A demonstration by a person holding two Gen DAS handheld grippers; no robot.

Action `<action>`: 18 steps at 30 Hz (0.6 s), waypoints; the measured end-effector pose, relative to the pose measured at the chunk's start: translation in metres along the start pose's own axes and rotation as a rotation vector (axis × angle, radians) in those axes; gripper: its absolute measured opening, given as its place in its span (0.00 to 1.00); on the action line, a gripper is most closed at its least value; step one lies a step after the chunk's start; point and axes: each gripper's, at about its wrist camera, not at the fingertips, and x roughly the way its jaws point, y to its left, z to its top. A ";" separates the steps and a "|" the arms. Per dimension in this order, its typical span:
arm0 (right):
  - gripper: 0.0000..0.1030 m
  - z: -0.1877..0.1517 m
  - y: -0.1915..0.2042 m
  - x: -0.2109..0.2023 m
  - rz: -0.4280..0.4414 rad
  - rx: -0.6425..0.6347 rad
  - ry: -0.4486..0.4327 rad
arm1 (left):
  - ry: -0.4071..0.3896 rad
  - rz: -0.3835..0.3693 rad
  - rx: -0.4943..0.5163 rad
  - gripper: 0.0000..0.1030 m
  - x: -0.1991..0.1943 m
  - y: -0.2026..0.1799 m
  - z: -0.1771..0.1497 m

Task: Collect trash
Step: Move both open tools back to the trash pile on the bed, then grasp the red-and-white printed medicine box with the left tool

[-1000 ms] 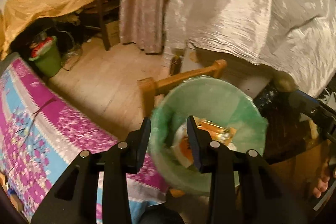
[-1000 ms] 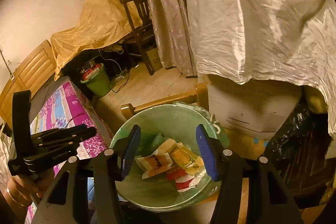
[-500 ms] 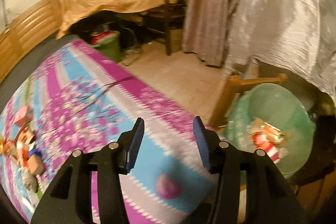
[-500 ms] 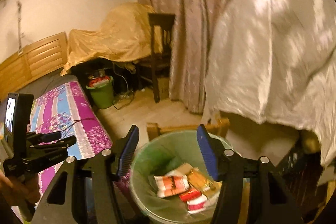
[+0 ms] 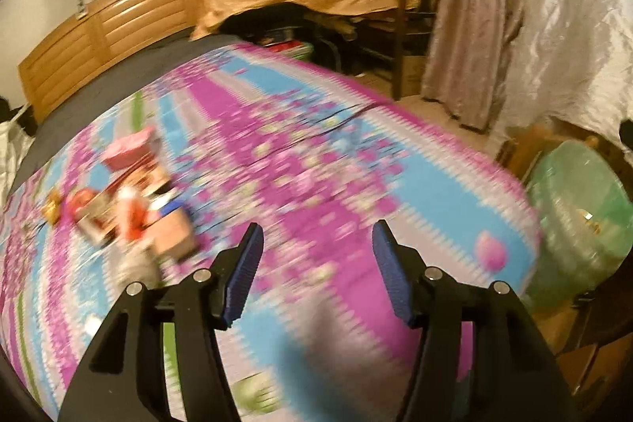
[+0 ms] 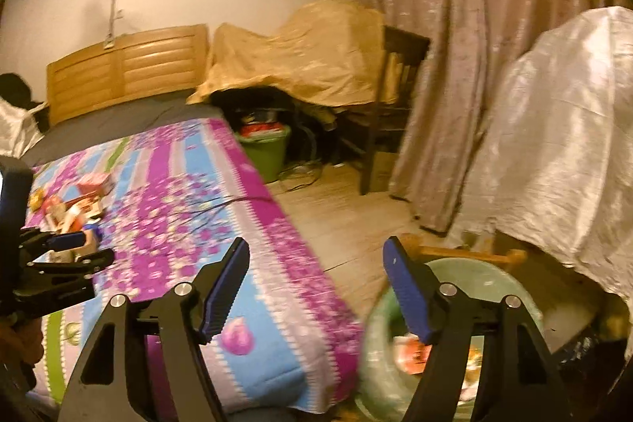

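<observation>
The trash still to be gathered is a small heap of snack wrappers (image 5: pixel 130 212) lying on the flowered bedspread (image 5: pixel 316 161), toward the bed's left side and well short of the wooden headboard (image 5: pixel 107 38); a pink carton (image 5: pixel 130 147) sits at the heap's far edge, and the rest is too blurred to sort out piece by piece. The lined green waste bin (image 6: pixel 486 279) stands on the floor just off the bed's near right corner, with orange and white packets (image 6: pixel 411 349) already lying in it.

The left gripper (image 5: pixel 314 263) hangs over the bedspread with its jaws spread wide and nothing between them, pointed a little to the right of the heap. The right gripper (image 6: pixel 316 275) is likewise wide open and empty, poised above the bed's right edge with the bin under its right finger.

By my reading, a fresh pickup is in hand: both tools are free and the left one is nearest the heap. The next move calls for swinging it left and down, straddling a single wrapper, and closing lightly, since thin foil can slip or drag its neighbours along.
</observation>
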 end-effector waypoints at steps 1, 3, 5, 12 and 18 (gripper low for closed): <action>0.70 0.000 0.008 0.003 0.016 -0.004 0.007 | 0.010 0.012 -0.008 0.54 -0.002 0.015 -0.008; 0.70 -0.002 0.029 0.009 0.058 -0.021 0.028 | 0.031 0.035 -0.021 0.54 -0.004 0.042 -0.022; 0.71 -0.005 0.049 0.015 0.094 -0.043 0.042 | 0.047 0.079 -0.027 0.55 -0.007 0.077 -0.036; 0.74 -0.016 0.114 0.026 0.206 -0.145 0.088 | 0.078 0.141 0.153 0.75 0.007 0.180 -0.040; 0.76 -0.022 0.131 0.037 0.240 -0.164 0.133 | 0.112 0.112 0.383 0.80 0.049 0.224 -0.008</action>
